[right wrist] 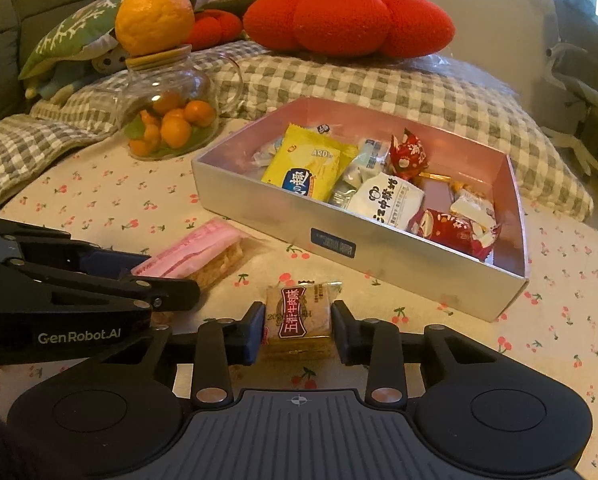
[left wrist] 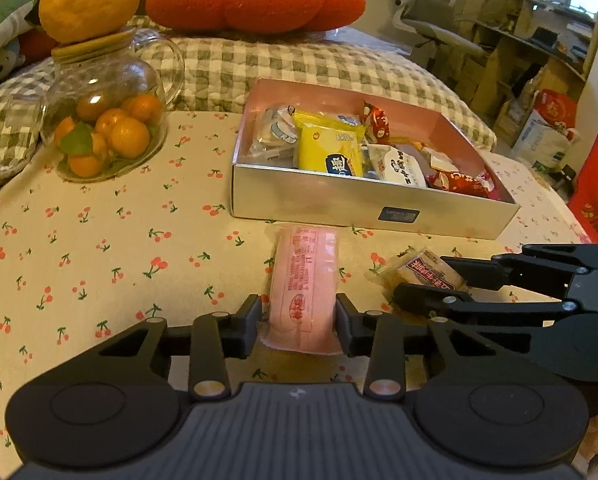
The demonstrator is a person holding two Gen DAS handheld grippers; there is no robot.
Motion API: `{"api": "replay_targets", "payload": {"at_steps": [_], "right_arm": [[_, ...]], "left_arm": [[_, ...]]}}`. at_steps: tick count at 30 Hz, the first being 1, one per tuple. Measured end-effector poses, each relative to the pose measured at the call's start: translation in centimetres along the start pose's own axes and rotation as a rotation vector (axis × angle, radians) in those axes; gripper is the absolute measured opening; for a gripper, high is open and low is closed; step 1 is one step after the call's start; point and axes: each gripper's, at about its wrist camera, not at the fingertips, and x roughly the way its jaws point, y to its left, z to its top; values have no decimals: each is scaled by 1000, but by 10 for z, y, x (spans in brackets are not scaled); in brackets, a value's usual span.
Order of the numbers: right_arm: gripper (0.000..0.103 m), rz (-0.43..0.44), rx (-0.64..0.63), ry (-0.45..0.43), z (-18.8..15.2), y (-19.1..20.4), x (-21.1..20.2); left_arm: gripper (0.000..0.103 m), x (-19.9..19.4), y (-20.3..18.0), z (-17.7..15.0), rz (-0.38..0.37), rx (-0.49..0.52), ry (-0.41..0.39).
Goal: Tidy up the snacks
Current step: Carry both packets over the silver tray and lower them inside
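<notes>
- glass jar of small oranges stands far left on the cherry-print cloth, well apart from the work; not part of this step.
- left gripper is clamped across the pink wrapped snack; both pads press its long sides at the near end. the snack lies on the cloth, long axis running straight away from the gripper toward the box.
- silver box sits just beyond the pink snack's far end, already holding several packets. so the drop point is dead ahead of the left hand, along the snack's own axis.
- right gripper is closed on the small brown-labelled snack, squeezing it from both sides, resting on the cloth.
- from the right wrist view the box lies ahead and to the right, near wall close by.
- judgement: both snacks are gripped but not yet lifted; each needs raising above the near wall before going forward. neither hand is clearly nearer.
</notes>
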Motion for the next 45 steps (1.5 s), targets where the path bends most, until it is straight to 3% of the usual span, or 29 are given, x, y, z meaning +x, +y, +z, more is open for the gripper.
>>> {"api": "replay_targets", "payload": {"at_steps": [13, 26, 38, 45], "right_arm": [[34, 33, 93, 60, 9, -4, -18], [34, 60, 183, 49, 28, -19, -41], [33, 68, 358, -22, 50, -71, -59], [33, 72, 491, -32, 57, -110, -55]], "left_arm": [[33, -15, -3, 9, -12, -73, 41], [33, -29, -4, 20, -16, -103, 51], [33, -44, -3, 41, -40, -162, 6], [33, -27, -6, 66, -25, -160, -18]]}}
